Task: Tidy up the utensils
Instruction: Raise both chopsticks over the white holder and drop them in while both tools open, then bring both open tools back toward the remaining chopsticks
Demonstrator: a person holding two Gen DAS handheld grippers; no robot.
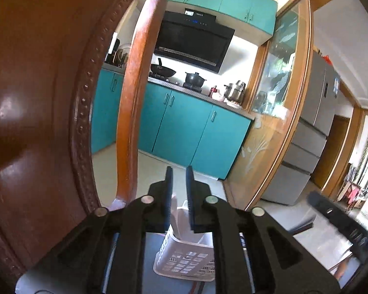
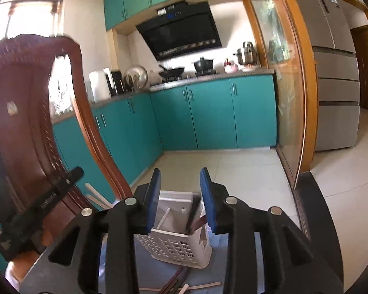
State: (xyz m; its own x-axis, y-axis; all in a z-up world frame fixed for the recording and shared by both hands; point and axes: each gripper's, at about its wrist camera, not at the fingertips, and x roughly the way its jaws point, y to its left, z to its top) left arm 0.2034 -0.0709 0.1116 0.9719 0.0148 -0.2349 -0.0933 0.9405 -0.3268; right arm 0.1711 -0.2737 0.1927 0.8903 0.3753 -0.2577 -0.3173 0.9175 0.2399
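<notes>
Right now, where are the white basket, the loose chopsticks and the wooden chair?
white basket (image 2: 176,247): right wrist view, its slotted front wall.
loose chopsticks (image 2: 176,283): right wrist view, dark sticks lying before the basket.
wooden chair (image 1: 36,112): left wrist view, its polished back.

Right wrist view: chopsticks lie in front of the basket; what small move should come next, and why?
Probably lower the right claw toward the loose chopsticks on the table: it is open with nothing between its pads, and the white basket already holds a few upright sticks.
</notes>
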